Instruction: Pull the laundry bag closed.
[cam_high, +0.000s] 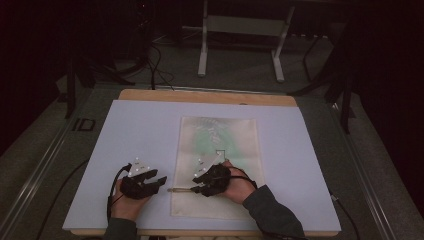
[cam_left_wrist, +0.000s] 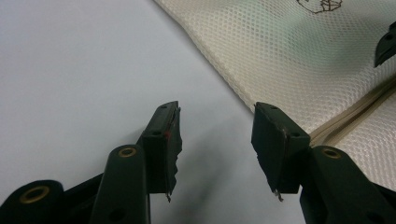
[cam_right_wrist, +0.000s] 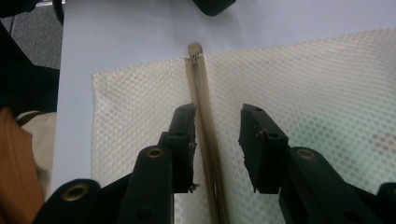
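Note:
A cream mesh bag (cam_high: 220, 135) lies flat on the white mat (cam_high: 135, 130), with something greenish showing faintly through it. A beige zipper (cam_right_wrist: 201, 88) runs across its near end to a stop (cam_right_wrist: 194, 49) at the bag's edge. My right gripper (cam_right_wrist: 217, 114) is open, its jaws low on either side of the zipper; in the high view the right gripper (cam_high: 196, 183) points left. My left gripper (cam_left_wrist: 217, 112) is open over bare mat just beside the mesh bag (cam_left_wrist: 280, 46), holding nothing. From above, the left gripper (cam_high: 161, 181) sits left of the bag's edge.
The mat covers a wooden table (cam_high: 200, 96). Beyond it, a metal stand (cam_high: 240, 25) and cables (cam_high: 155, 65) are on the dark floor. Bare mat lies left and right of the bag.

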